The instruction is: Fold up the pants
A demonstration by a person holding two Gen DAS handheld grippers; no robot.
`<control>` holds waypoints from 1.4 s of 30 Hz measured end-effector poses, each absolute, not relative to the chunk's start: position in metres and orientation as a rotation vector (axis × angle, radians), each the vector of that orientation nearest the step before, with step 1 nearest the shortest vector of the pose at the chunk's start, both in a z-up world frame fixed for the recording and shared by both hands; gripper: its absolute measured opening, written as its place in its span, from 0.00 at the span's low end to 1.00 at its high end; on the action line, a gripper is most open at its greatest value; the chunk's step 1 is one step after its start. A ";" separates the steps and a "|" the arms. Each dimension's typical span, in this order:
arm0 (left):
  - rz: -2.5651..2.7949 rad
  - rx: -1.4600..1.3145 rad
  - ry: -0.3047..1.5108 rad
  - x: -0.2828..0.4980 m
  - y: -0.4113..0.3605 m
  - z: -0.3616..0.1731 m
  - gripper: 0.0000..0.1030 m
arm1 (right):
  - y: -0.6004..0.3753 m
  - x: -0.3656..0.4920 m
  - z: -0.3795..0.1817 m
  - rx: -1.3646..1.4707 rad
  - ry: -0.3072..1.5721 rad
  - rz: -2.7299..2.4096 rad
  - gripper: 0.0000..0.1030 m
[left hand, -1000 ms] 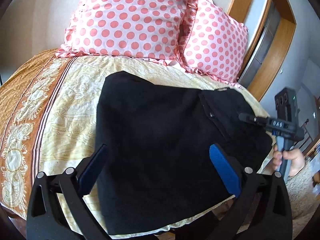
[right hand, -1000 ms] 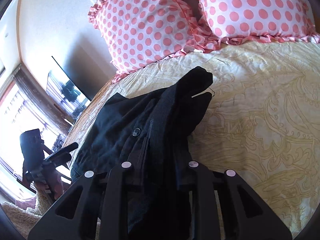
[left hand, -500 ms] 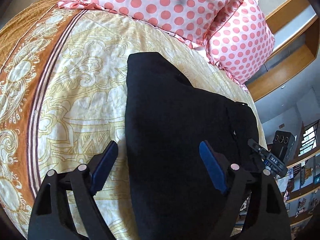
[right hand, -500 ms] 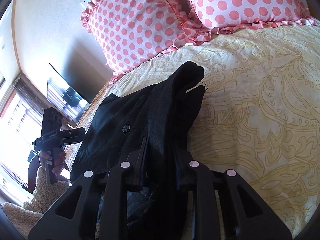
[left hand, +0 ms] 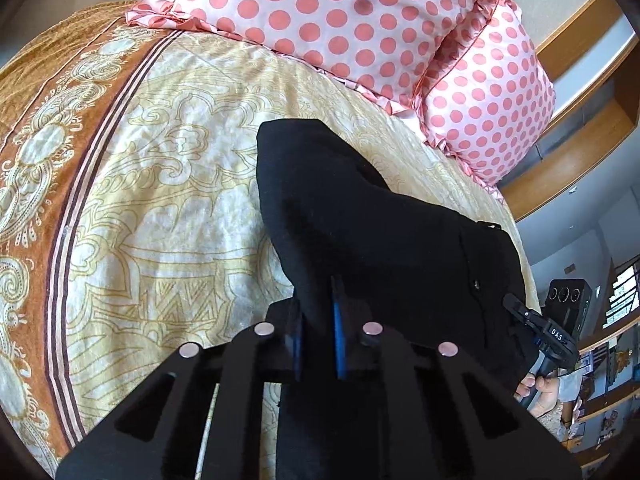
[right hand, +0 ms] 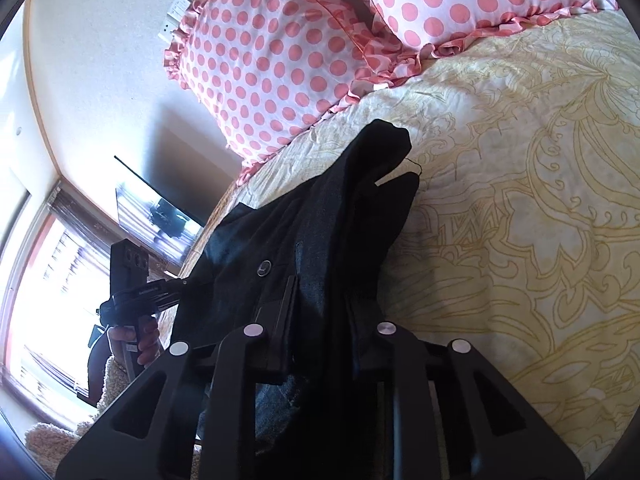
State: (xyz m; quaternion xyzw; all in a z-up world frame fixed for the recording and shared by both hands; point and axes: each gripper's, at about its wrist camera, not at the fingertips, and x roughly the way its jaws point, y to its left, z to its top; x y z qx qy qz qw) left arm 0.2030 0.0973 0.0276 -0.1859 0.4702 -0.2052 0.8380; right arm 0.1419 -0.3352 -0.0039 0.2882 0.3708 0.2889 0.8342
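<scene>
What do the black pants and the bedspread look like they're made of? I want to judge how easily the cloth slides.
The black pants look like a matte woven cloth, perhaps wool-blend or twill: no shine, soft thick folds, a button on the pocket. The bedspread looks like a thin printed cotton-like sheet, cream with gold pattern, finely crinkled and dull. Exact fibres cannot be told from the pictures.

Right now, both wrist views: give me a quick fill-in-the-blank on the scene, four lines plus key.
1. The black pants lie on a yellow patterned ____.
2. The left gripper is ____ on the pants.
3. The pillows are white with pink ____.
4. The right gripper pinches the pants near a round ____.

Missing words: bedspread; shut; dots; button
</scene>
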 end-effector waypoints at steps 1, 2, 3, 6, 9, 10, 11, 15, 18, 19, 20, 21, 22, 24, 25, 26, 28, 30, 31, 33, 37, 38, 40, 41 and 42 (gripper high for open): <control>-0.438 -0.388 0.980 0.202 0.097 0.030 0.08 | -0.335 0.142 0.000 0.619 0.772 0.621 0.19; -0.439 -0.379 0.965 0.200 0.095 0.033 0.08 | -0.336 0.143 0.003 0.630 0.760 0.631 0.18; -0.442 -0.370 0.947 0.198 0.094 0.037 0.08 | -0.336 0.143 0.006 0.638 0.748 0.643 0.18; -0.455 -0.341 0.893 0.196 0.087 0.050 0.08 | -0.336 0.148 0.014 0.650 0.727 0.661 0.17; -0.467 -0.320 0.845 0.196 0.081 0.065 0.07 | -0.338 0.157 0.021 0.685 0.710 0.679 0.17; -0.470 -0.313 0.832 0.198 0.079 0.070 0.07 | -0.337 0.162 0.025 0.685 0.702 0.683 0.17; -0.468 -0.306 0.819 0.200 0.077 0.075 0.07 | -0.337 0.166 0.028 0.684 0.694 0.685 0.17; -0.442 -0.276 0.767 0.220 0.072 0.093 0.07 | -0.335 0.192 0.041 0.672 0.670 0.674 0.16; -0.402 -0.265 0.744 0.245 0.070 0.100 0.08 | -0.335 0.216 0.046 0.662 0.655 0.654 0.15; -0.383 -0.258 0.743 0.256 0.069 0.099 0.08 | -0.335 0.224 0.047 0.654 0.657 0.639 0.15; -0.362 -0.248 0.747 0.266 0.069 0.096 0.08 | -0.335 0.232 0.045 0.639 0.667 0.609 0.15; -0.334 -0.232 0.757 0.277 0.069 0.091 0.08 | -0.334 0.240 0.042 0.614 0.686 0.573 0.15; -0.301 -0.220 0.782 0.288 0.068 0.081 0.08 | -0.331 0.247 0.036 0.576 0.716 0.528 0.15; -0.247 -0.233 0.860 0.306 0.071 0.059 0.10 | -0.325 0.259 0.022 0.493 0.795 0.424 0.15; -0.224 -0.244 0.885 0.311 0.073 0.048 0.12 | -0.323 0.261 0.016 0.469 0.822 0.390 0.16; -0.211 -0.249 0.890 0.312 0.075 0.042 0.19 | -0.324 0.262 0.013 0.462 0.829 0.378 0.16; -0.195 -0.259 0.877 0.309 0.078 0.040 0.27 | -0.325 0.260 0.014 0.447 0.835 0.360 0.18; -0.137 -0.242 0.832 0.299 0.084 0.050 0.54 | -0.326 0.254 0.020 0.397 0.834 0.320 0.36; -0.115 -0.228 0.790 0.291 0.088 0.059 0.58 | -0.327 0.248 0.026 0.350 0.815 0.264 0.41; -0.109 -0.219 0.713 0.271 0.094 0.080 0.64 | -0.327 0.229 0.044 0.241 0.722 0.175 0.42; -0.360 -0.301 0.711 0.237 0.078 0.099 0.73 | -0.315 0.197 0.071 0.264 0.628 0.340 0.42; -0.425 -0.311 0.739 0.232 0.069 0.097 0.75 | -0.307 0.192 0.072 0.271 0.644 0.400 0.42; -0.498 -0.308 0.817 0.230 0.047 0.081 0.75 | -0.291 0.190 0.067 0.273 0.700 0.473 0.42; -0.504 -0.297 0.861 0.234 0.038 0.070 0.75 | -0.286 0.193 0.058 0.276 0.750 0.477 0.42; -0.488 -0.283 0.908 0.239 0.034 0.057 0.75 | -0.279 0.198 0.049 0.272 0.814 0.454 0.45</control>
